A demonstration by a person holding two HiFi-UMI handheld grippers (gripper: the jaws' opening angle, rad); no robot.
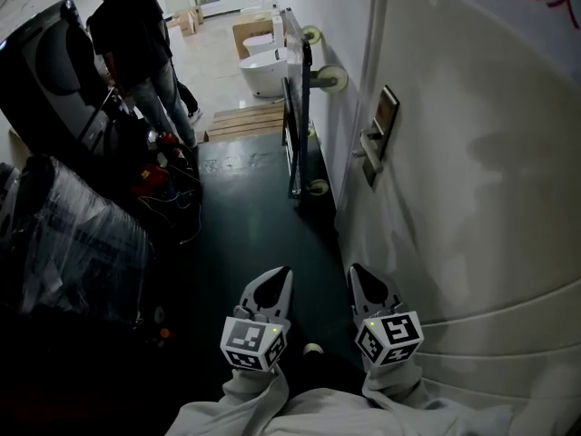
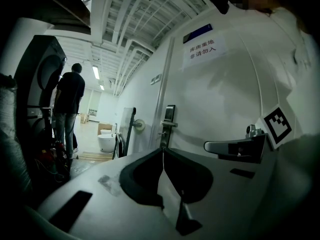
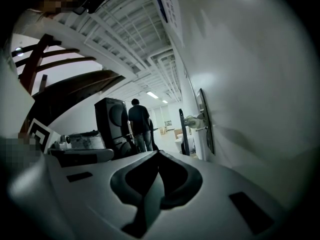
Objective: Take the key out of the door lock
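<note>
Left gripper (image 1: 275, 278) hangs low over the near edge of the dark floor (image 1: 254, 216). Its jaws are pressed together and nothing is between them. Just beside it, the right gripper (image 1: 365, 278) is closed and empty as well. That makes two grippers, each with one marker cube, and the bottom edge of the head view cuts off both sleeves.

At the floor's left edge lies one plastic-wrapped bundle (image 1: 77, 234); what it contains cannot be seen. Beyond it one person (image 1: 136, 39) stands facing away, partly hidden by dark equipment. Further right, at the far end of the floor, are one white toilet (image 1: 263, 69) and one wooden pallet (image 1: 245, 121). One cart (image 1: 295, 107) leans upright against the wall, with three wheels (image 1: 330, 78) showing.

The door lock (image 1: 383, 130) is a single dark plate with one handle (image 1: 369, 145). It sits near the left edge of the white door (image 1: 472, 180), well ahead of both grippers. The key is too small to make out in any view. One sign (image 2: 202, 49) is fixed high on the door, and its print is not readable.
</note>
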